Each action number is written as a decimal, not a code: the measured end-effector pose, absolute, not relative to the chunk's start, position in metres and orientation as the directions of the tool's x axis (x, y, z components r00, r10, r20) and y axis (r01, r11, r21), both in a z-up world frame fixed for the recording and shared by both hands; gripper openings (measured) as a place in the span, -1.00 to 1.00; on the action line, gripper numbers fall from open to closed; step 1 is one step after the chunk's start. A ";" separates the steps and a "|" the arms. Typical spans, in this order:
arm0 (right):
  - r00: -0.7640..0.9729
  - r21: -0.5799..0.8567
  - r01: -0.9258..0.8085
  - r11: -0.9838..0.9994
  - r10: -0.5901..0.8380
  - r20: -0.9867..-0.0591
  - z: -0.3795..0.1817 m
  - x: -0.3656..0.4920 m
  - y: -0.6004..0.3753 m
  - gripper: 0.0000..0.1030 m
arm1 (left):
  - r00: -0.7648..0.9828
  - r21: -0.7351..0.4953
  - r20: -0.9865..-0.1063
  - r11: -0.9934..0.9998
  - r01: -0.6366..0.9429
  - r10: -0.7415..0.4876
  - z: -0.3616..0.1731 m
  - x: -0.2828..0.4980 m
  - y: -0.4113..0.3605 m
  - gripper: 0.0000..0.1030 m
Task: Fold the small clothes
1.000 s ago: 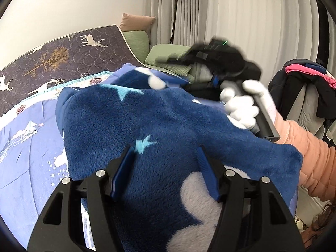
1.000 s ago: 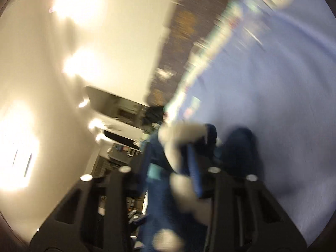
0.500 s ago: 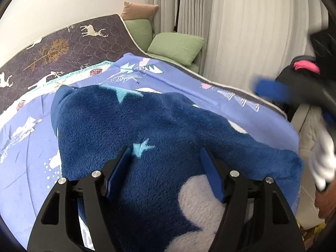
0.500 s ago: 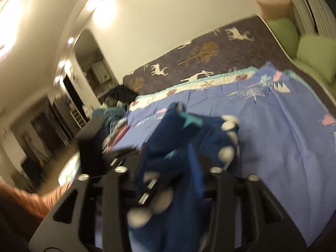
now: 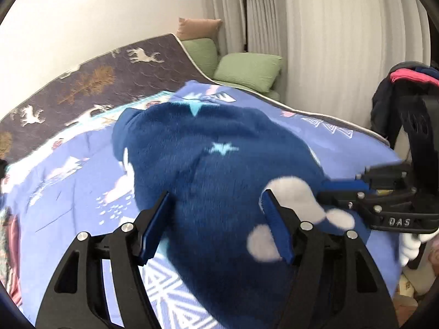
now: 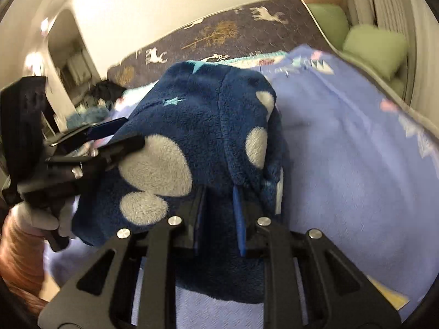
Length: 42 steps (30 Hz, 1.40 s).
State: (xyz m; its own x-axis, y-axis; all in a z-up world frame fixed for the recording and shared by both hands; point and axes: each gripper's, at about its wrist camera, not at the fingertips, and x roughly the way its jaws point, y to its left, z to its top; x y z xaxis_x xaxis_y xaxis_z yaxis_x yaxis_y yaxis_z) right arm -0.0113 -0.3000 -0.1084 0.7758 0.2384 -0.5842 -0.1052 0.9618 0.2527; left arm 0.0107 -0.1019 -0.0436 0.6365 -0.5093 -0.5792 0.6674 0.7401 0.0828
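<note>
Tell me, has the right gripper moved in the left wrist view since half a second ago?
Yes. The right gripper has dropped from beside the dark clothes pile to the blue fleece garment lying on the bed.

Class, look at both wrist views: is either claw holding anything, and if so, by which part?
The right claw pinches a fold at the near edge of the blue fleece. The left claw is open, straddling the fleece without gripping it.
</note>
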 end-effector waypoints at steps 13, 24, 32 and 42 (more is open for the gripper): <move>0.787 0.253 -0.102 0.962 0.233 -0.571 -0.107 -0.021 -0.298 -0.59 | 0.546 0.020 -0.691 0.743 0.669 -0.474 -0.084 -0.056 -0.071 0.54; 0.799 0.194 -0.126 0.973 0.216 -0.561 -0.113 -0.022 -0.287 -0.62 | 0.648 0.244 -0.724 0.792 0.560 -0.234 -0.104 -0.049 -0.055 0.63; 0.802 0.237 -0.119 0.964 0.234 -0.550 -0.109 -0.037 -0.299 -0.61 | 0.646 0.238 -0.702 0.756 0.610 -0.300 -0.077 -0.081 -0.052 0.59; 0.880 0.214 -0.185 0.959 0.258 -0.398 -0.043 -0.074 -0.278 -0.61 | 0.672 0.036 -0.509 0.767 0.640 -0.537 0.004 -0.024 -0.053 -0.13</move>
